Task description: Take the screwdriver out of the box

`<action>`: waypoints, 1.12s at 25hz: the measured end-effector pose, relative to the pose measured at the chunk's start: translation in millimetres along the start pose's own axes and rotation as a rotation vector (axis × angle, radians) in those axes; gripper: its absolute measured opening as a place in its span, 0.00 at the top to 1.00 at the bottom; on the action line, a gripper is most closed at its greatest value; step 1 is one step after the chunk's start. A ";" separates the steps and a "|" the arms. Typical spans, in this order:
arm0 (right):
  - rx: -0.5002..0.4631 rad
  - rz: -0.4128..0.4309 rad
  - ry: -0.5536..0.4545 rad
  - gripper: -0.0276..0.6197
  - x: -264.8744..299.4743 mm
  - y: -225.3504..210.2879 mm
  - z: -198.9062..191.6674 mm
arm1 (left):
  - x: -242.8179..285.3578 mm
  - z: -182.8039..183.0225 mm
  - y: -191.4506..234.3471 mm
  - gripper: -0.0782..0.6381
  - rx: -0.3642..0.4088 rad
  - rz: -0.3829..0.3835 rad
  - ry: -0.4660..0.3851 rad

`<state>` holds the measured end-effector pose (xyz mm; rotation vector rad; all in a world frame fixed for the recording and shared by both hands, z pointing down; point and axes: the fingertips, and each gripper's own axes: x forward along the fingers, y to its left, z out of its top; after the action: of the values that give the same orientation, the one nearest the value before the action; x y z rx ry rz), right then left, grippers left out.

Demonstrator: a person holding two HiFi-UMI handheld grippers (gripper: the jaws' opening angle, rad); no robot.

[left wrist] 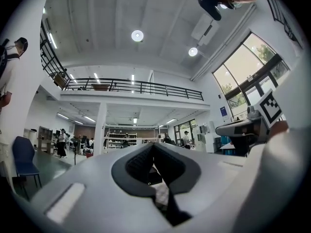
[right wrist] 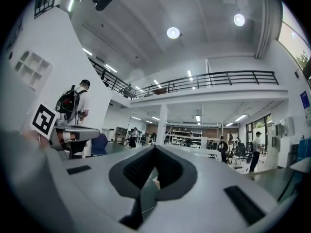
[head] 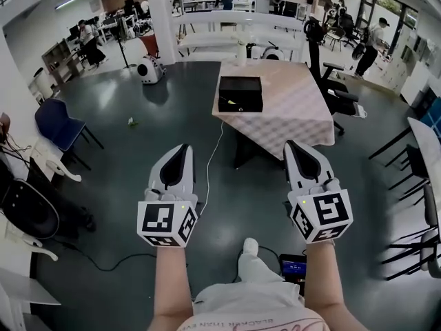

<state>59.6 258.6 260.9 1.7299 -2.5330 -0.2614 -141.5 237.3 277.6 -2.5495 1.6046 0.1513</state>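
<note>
A black box (head: 240, 93) lies on a table with a pale checked cloth (head: 289, 119), some way ahead of me. A small yellowish thing (head: 231, 103) shows on the box near its front left; it is too small to tell what it is. Both grippers are held out over the floor, well short of the table. My left gripper (head: 183, 147) has its jaws together and nothing in them, tips meeting in the left gripper view (left wrist: 153, 146). My right gripper (head: 292, 145) is likewise shut and empty (right wrist: 155, 148). Both point roughly level into the hall.
A blue chair (head: 59, 124) and white chairs stand at the left. A black office chair (head: 339, 94) is beside the table, dark chairs (head: 413, 167) at the right. A cable (head: 213, 158) runs down from the table across the floor. People stand in the background.
</note>
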 end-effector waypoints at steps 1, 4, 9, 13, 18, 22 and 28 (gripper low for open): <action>0.001 0.004 -0.001 0.95 14.6 -12.6 -1.9 | 18.2 -2.0 1.7 0.88 0.001 0.003 0.000; 0.003 0.025 -0.006 0.95 60.0 -49.8 -7.3 | 73.1 -7.6 6.3 0.88 0.005 0.017 -0.001; 0.003 0.071 -0.004 0.95 126.9 -97.6 -19.3 | 150.2 -17.8 13.2 0.88 0.012 0.041 0.001; 0.013 0.093 -0.003 0.95 162.6 -125.6 -29.2 | 194.0 -25.2 15.1 0.88 0.019 0.050 0.011; 0.028 0.104 0.009 0.95 192.5 -145.8 -41.7 | 229.8 -35.2 22.5 0.88 0.022 0.056 0.030; 0.040 0.094 0.017 0.95 214.5 -159.5 -53.8 | 254.6 -45.4 32.9 0.88 0.019 0.057 0.036; 0.046 0.086 0.033 0.95 262.4 -176.0 -66.9 | 298.9 -58.9 59.9 0.88 0.009 0.057 0.038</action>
<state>134.8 -54.6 284.5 1.6216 -2.6015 -0.1700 -65.6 -63.6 287.5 -2.5162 1.6886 0.1018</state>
